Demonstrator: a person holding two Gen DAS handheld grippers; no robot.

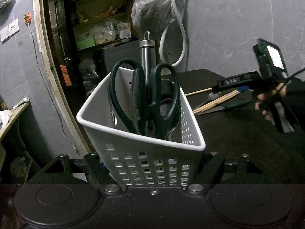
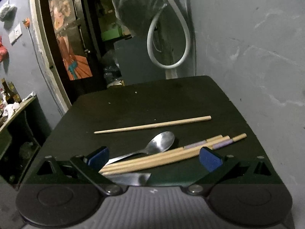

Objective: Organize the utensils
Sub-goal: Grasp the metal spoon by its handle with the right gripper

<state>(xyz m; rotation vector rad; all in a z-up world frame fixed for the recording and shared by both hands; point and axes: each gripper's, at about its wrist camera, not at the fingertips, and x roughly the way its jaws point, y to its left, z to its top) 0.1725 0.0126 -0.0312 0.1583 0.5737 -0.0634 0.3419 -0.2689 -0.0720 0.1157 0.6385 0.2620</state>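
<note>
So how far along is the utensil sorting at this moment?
Partly done. Scissors and a steel-handled utensil already stand in the white basket, which the left tool grips. The right tool is open over three chopsticks; these, a spoon, a lone chopstick and a knife remain.

White basket (image 1: 144, 158), square-hole grid pattern. Inside basket: dark green scissors (image 1: 164, 95), steel-grey handle (image 1: 145, 57). Right of basket on black table (image 2: 152, 99): pale wood chopsticks (image 2: 171, 154), lilac bands near thick ends; silver spoon (image 2: 162, 141). Blue pads (image 2: 209, 159) on black gripper.
</note>
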